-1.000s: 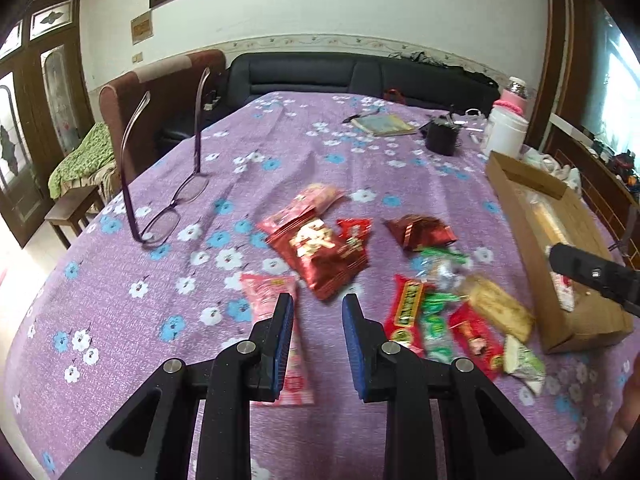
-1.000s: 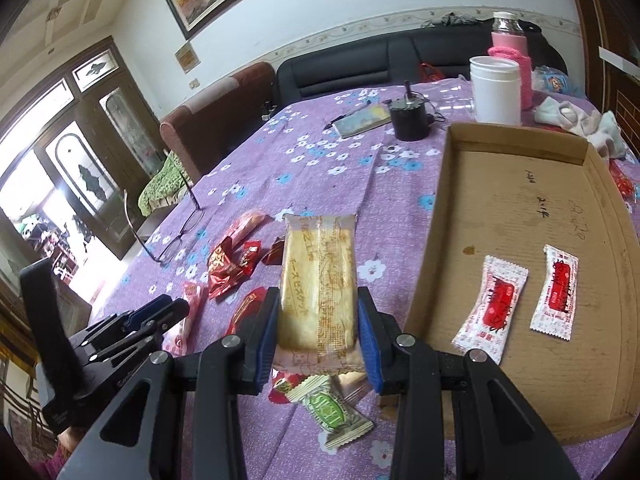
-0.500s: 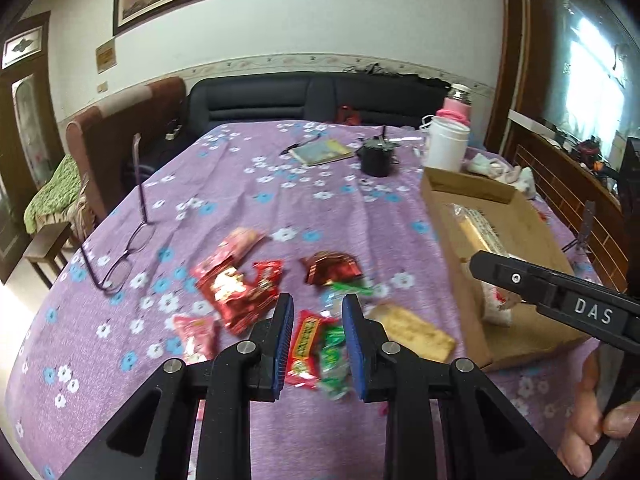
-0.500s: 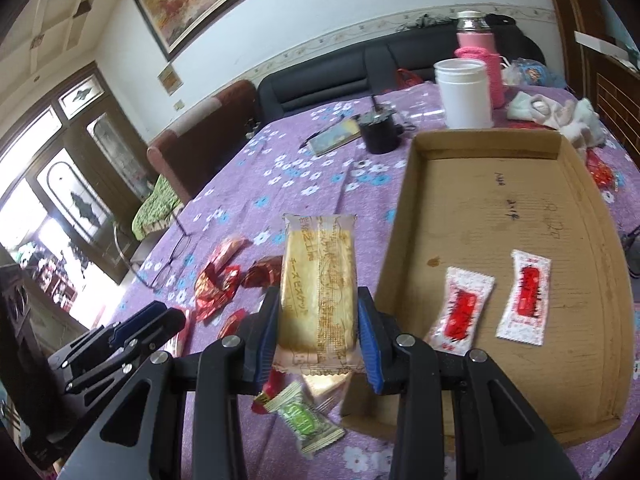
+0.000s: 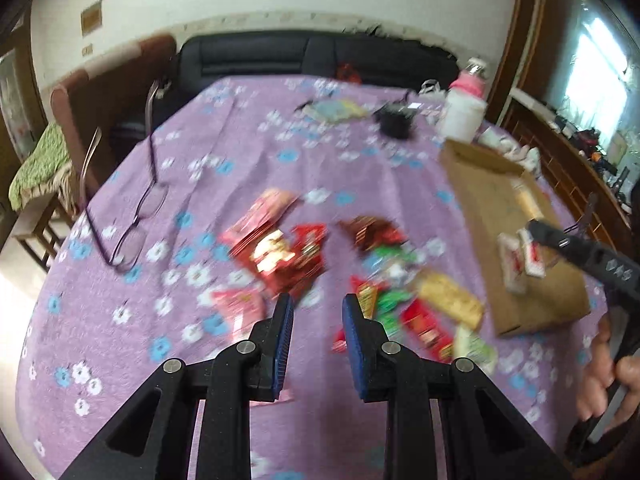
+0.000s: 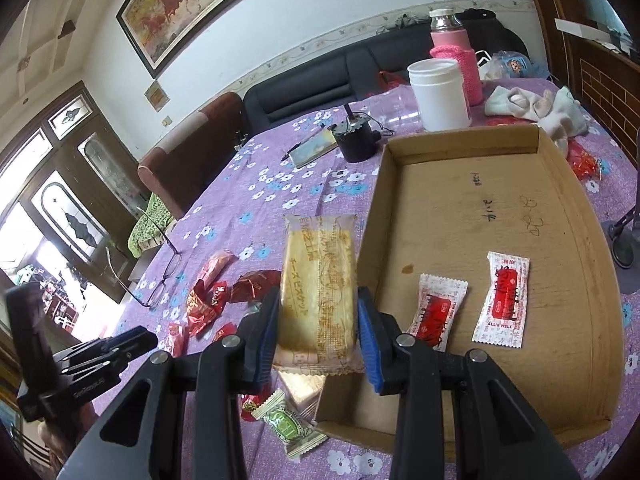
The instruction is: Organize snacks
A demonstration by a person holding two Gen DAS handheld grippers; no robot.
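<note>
1. The right gripper (image 6: 318, 320) pinches a long biscuit packet (image 6: 318, 284) by its 2 sides; the packet hangs above the table, just beside the left wall of the cardboard tray (image 6: 576, 208); the left gripper (image 5: 317, 322) is spread and holds nothing, above the loose snacks (image 5: 288, 256) near the front edge of the table (image 5: 240, 128).
2. Risk, in my judgement: the wrapper is smooth, crinkly film, so it may slide out; the brittle biscuit may crack if squeezed; the low wall may catch the packet end.
3. The tray is stiff, matte, brown, with 2 flat white-red sachets (image 6: 502, 300) near its front wall; the cloth is soft and purple, with flowers.
</note>
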